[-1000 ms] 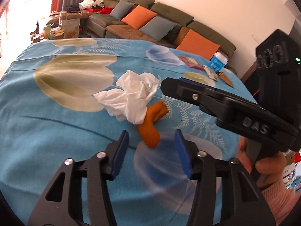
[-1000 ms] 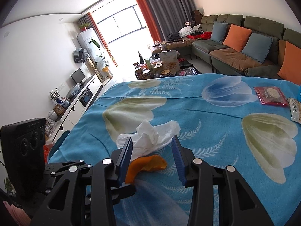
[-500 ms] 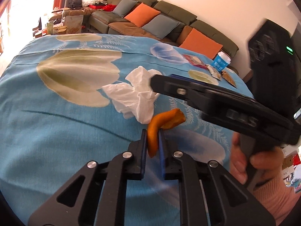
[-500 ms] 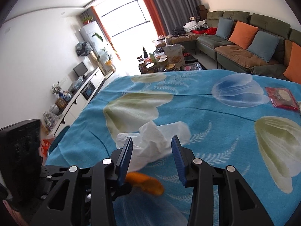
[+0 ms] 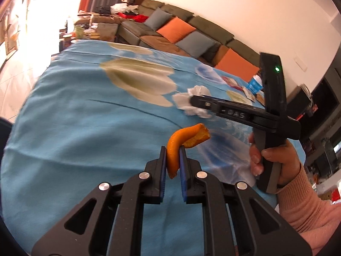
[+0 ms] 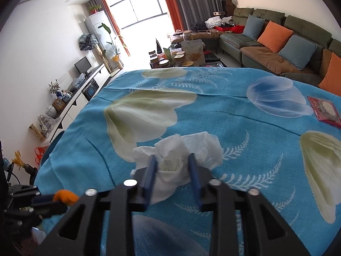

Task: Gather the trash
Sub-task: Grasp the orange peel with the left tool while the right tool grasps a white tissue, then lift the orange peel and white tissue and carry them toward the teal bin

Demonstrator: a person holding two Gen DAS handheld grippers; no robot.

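Observation:
My left gripper [image 5: 173, 151] is shut on an orange peel [image 5: 185, 137] and holds it above the blue flowered tablecloth [image 5: 81, 123]. The peel also shows at the lower left of the right wrist view [image 6: 65, 195]. A crumpled white tissue [image 6: 183, 151] lies on the cloth. My right gripper [image 6: 173, 160] is open, its blue pads on either side of the tissue's near part. In the left wrist view the right gripper [image 5: 192, 100] reaches over the tissue [image 5: 191, 98] from the right.
A red snack packet [image 6: 325, 111] lies at the cloth's right side. More wrappers [image 5: 249, 91] and a blue cup [image 5: 255, 83] sit at the far corner. A green sofa with orange and grey cushions [image 6: 277, 40] stands behind the table.
My left gripper closed on the orange peel and lifted it off the cloth. My right gripper moved forward until its open pads straddle the tissue.

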